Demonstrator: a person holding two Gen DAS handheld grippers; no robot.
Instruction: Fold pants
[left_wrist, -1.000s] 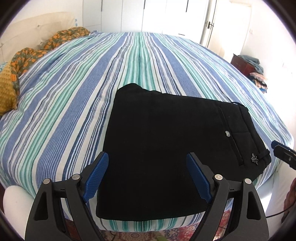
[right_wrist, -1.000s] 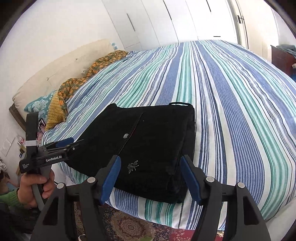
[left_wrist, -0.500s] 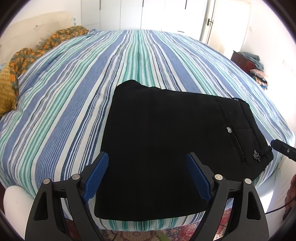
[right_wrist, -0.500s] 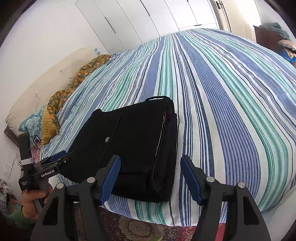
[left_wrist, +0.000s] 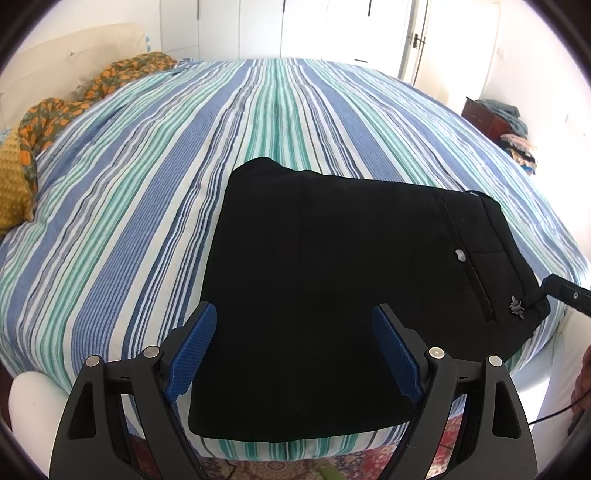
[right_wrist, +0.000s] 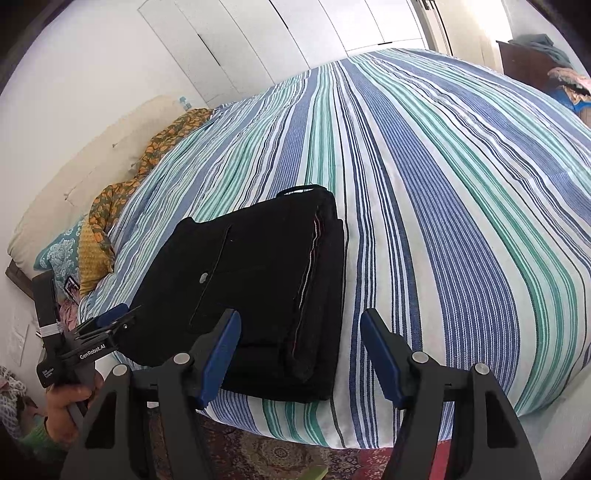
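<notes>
Left wrist view: black pants (left_wrist: 325, 295), folded into a thick rectangle, are seen lying at the near edge of a bed (left_wrist: 110, 229) covered in a blue, green and white striped spread. The left gripper (left_wrist: 295, 347) is held just above the near half of the pants, its blue-padded jaws spread wide with nothing pinched. A silver button (left_wrist: 460, 254) and a small metal emblem (left_wrist: 517, 305) are shown near the garment's right end, where the tip of the right gripper (left_wrist: 565, 292) is caught at the frame's edge.

Right wrist view: the right gripper (right_wrist: 301, 356) is poised over the pants' (right_wrist: 255, 288) stacked right edge by the bed's (right_wrist: 461, 221) near edge, jaws apart and gripping nothing. At far left, the left gripper (right_wrist: 107, 325) is held in a hand (right_wrist: 64, 406). An orange-patterned cloth (right_wrist: 110, 199) is bunched along the bed's far-left edge.
</notes>
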